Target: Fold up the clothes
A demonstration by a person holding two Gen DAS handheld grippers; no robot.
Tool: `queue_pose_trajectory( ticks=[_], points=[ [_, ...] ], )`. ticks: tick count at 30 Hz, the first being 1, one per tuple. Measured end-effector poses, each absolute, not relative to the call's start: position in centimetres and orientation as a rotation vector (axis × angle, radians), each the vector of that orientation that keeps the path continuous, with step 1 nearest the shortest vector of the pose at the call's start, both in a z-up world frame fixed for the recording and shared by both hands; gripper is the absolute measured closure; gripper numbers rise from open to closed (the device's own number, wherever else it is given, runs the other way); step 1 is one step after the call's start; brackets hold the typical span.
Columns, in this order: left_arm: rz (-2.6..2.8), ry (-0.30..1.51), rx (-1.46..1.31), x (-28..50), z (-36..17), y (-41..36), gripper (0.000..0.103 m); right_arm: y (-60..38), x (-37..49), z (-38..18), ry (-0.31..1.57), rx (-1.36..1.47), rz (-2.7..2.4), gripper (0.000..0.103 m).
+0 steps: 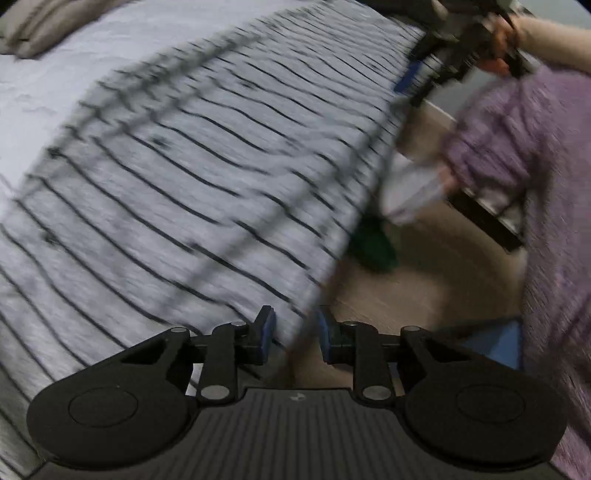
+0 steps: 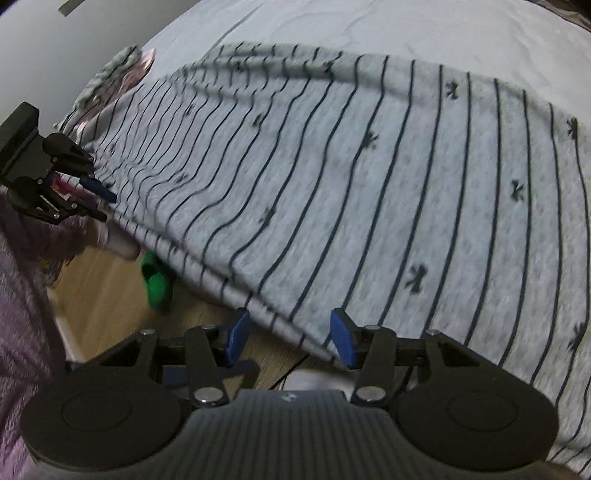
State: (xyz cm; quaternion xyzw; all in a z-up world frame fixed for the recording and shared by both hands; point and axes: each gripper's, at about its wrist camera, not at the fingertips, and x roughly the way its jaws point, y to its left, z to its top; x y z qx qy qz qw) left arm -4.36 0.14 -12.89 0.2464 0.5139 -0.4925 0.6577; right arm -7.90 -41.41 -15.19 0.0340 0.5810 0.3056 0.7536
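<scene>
A grey garment with thin dark stripes and small dark motifs (image 1: 192,177) lies spread over the bed, its edge hanging at the bedside; it also shows in the right wrist view (image 2: 369,192). My left gripper (image 1: 293,338) is open, its blue pads on either side of the garment's edge. It appears from outside in the right wrist view (image 2: 98,203) at that edge. My right gripper (image 2: 288,338) is open, its pads astride the folded hem. It shows far off in the left wrist view (image 1: 410,83). The frames are motion-blurred.
The bed has a pale sheet (image 2: 424,33) and a beige pillow (image 1: 40,26) at the far end. Beside the bed is a wooden floor (image 2: 99,295) with a green object (image 2: 157,284). The person wears a purple fuzzy top (image 1: 546,184).
</scene>
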Motion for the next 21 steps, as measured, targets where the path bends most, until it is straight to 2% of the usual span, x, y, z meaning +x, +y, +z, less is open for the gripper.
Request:
queue_pose_trajectory(
  ticks=[4, 7, 14, 21],
  points=[
    [-1.158, 1.198, 0.635, -6.6, -13.4, 0.2, 0.081, -40.4, -9.2, -15.7, 1.333, 0.054, 0.731, 0.051],
    [-1.114, 1.135, 0.643, -7.4, -12.5, 1.0, 0.08, -39.4, -10.2, -15.5, 1.331, -0.022, 0.764, 0.051],
    [-0.927, 0.922, 0.659, -8.0, -11.2, 2.6, 0.066, -39.7, -10.5, -13.5, 1.178, -0.065, 0.669, 0.051],
    [-0.902, 0.814, 0.718, -9.4, -12.8, 0.3, 0.066, -36.2, -11.5, -12.0, 1.017, -0.26, 0.702, 0.051]
  ],
)
